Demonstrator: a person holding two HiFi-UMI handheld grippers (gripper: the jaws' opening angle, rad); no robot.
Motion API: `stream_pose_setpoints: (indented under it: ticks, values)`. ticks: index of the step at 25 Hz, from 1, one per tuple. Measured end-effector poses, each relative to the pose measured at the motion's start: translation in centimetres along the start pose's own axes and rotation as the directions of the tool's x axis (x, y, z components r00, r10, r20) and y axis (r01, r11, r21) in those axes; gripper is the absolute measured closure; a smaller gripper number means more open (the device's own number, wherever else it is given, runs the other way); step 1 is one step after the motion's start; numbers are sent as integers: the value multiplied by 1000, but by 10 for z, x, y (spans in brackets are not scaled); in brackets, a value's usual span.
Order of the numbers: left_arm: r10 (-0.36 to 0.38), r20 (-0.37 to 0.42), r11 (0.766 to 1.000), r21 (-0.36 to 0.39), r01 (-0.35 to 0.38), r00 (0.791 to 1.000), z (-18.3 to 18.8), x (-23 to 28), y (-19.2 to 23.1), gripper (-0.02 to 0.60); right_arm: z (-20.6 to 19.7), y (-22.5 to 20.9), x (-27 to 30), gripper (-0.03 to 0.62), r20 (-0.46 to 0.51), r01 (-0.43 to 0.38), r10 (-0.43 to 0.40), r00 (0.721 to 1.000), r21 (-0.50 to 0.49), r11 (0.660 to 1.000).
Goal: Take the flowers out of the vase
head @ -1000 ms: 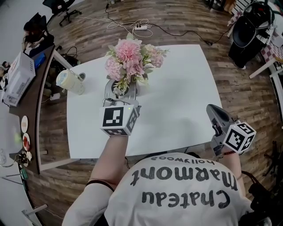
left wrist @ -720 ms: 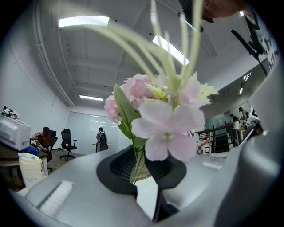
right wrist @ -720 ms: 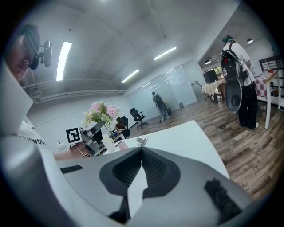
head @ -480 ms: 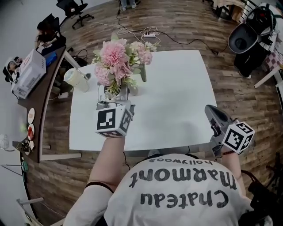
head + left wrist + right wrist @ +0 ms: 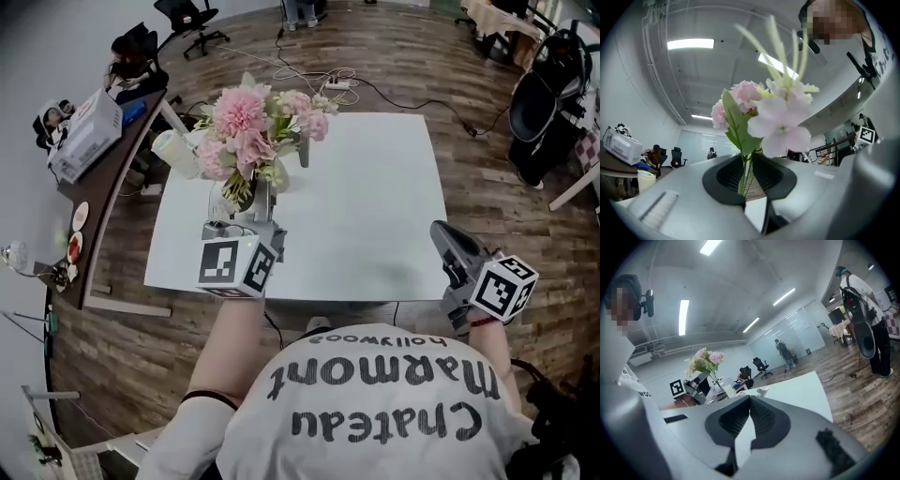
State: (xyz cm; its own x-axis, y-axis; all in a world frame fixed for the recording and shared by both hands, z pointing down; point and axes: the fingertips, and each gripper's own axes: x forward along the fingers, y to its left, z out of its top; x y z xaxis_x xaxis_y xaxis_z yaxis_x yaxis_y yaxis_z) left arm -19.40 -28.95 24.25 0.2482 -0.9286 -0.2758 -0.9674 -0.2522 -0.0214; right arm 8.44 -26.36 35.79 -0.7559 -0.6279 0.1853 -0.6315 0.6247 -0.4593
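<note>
behind the flowers (image 5: 248,131), the vase (image 5: 303,153) half hidden; stems (image 5: 742,176) between left tongs (image 5: 748,164)

White table (image 5: 375,206), cream jug (image 5: 173,153) at its left edge, white box (image 5: 84,136) on dark side desk (image 5: 105,192)

Right gripper (image 5: 750,400), jaws together and empty, white table (image 5: 799,389) beyond, pink flowers (image 5: 706,359) at left above it
</note>
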Motion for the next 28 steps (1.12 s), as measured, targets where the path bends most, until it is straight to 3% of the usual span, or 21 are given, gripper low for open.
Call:
stream_pose_setpoints:
  ticks: [5,12,18,28]
  values:
    - [31,4,999,-39,-31,1000,4,-31,-45,518,3,0,-23,580,-25,-81,80,996,-28,996]
    - [109,-50,992,-59,-112,993,-8,-82,-99,517,-19,-3,-56,579,-102,-173,169,980,-35,984]
    - [180,-112,975,-110,-192,977,-23,-137,-127,517,-46,5,-76,580,-178,-223,217,960,-15,975]
    - [227,-222,953,-150,-263,948,-54,-203,-150,517,-97,32,-83,580,-269,-278,284,920,64,959]
